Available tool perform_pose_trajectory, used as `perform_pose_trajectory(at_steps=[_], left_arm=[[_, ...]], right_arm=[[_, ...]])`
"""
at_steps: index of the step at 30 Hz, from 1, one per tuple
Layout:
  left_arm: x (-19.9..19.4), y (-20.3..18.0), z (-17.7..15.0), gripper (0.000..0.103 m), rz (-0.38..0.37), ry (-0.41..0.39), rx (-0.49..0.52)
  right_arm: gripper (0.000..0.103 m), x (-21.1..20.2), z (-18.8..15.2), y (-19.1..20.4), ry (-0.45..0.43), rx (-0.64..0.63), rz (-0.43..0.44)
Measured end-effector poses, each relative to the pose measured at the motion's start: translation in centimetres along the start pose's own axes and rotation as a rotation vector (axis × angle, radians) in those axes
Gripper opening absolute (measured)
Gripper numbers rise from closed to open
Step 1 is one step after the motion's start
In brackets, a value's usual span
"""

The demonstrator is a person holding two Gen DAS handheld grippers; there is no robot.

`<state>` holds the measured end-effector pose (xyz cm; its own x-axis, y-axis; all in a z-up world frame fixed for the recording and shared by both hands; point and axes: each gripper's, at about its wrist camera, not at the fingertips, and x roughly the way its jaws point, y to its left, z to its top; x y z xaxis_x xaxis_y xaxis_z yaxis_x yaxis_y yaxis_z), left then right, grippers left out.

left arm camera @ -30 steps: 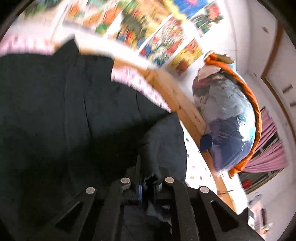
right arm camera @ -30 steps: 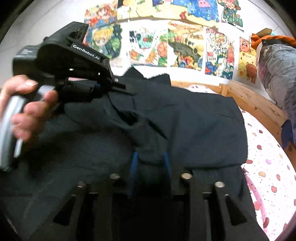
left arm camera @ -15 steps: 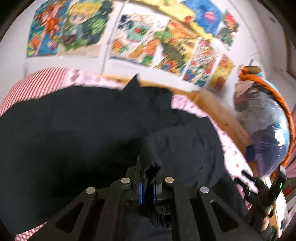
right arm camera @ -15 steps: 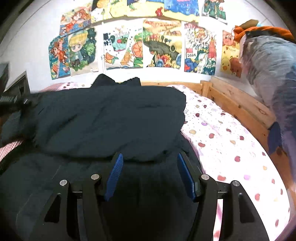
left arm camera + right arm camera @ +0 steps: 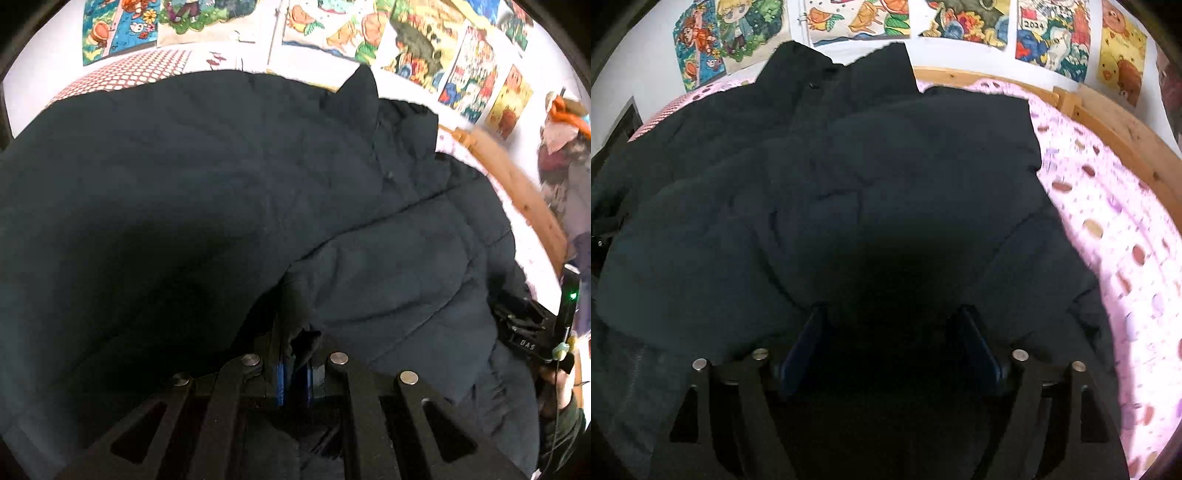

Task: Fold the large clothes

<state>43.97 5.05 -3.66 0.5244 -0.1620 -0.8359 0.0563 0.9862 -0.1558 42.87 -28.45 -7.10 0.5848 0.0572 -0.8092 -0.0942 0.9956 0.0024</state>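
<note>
A large dark navy padded coat lies spread on the bed, with one sleeve folded across its body. My left gripper is shut on the cuff end of that sleeve. In the right wrist view the coat fills the frame, collar toward the wall. My right gripper is open and empty, its blue pads wide apart just over the coat's lower part. The right gripper's body also shows at the right edge of the left wrist view.
The bed has a pink dotted sheet and a wooden frame on the right. Posters cover the wall behind. A bundle of clothes in an orange-rimmed bag hangs at the right.
My left gripper has carried the sleeve across the coat and lowered it. My right gripper let go of the coat, opened wide and drew back toward the hem.
</note>
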Motion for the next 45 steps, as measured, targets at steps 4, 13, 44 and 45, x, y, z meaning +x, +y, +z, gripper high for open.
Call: perform_pose_trajectory(at_steps=[4,13,44,45], left_arm=[[1.9,-0.8,-0.4,0.01,0.057,0.039,0.04],[-1.1,0.6,-1.7,0.029,-0.027,-0.042,-0.055],[-16.7,20.3,-17.1,0.05,0.168,-0.679,-1.132],[-16.9,20.7,-16.9,0.036,0.179,-0.678,-1.126]], right_arm=[[0.075,0.7,-0.9,0.6,-0.017,-0.011,-0.028],[0.077,0.6,-1.7,0.7,-0.06,-0.022,-0.052],[0.082,-3.0,2.9,3.7,-0.11,-0.096,-0.027],[0.082,-3.2,3.3,5.0,-0.114,-0.136,-0.011]])
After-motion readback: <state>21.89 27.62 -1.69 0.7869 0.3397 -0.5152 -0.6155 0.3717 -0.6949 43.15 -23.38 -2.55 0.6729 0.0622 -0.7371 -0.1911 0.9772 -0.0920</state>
